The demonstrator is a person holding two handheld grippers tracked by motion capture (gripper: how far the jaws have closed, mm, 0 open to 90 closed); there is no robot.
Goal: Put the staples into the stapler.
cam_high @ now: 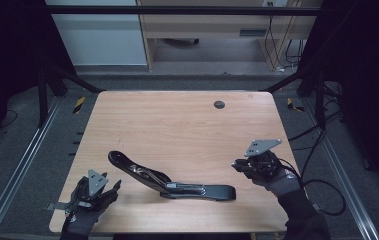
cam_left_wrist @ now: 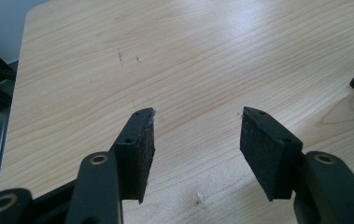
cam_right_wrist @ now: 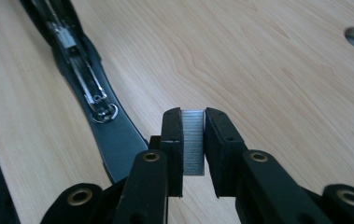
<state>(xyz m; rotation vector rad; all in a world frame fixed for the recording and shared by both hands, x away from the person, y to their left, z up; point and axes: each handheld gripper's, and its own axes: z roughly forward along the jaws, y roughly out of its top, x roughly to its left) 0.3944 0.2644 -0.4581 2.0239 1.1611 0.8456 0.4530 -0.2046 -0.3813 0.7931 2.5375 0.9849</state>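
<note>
The stapler (cam_high: 169, 181) lies opened out flat on the bench (cam_high: 177, 125), its magazine channel bared, between the two hands. The right tongs (cam_right_wrist: 193, 140) pinch a strip of staples (cam_right_wrist: 193, 142) above the bench, just off the stapler's near end. The left tongs (cam_left_wrist: 195, 149) stand wide with nothing between them, well clear at the bench's left. The strip is brittle: squeezed harder or met askew with the channel, it would probably snap or jam, and with no hand steadying it the stapler may slide.
</note>
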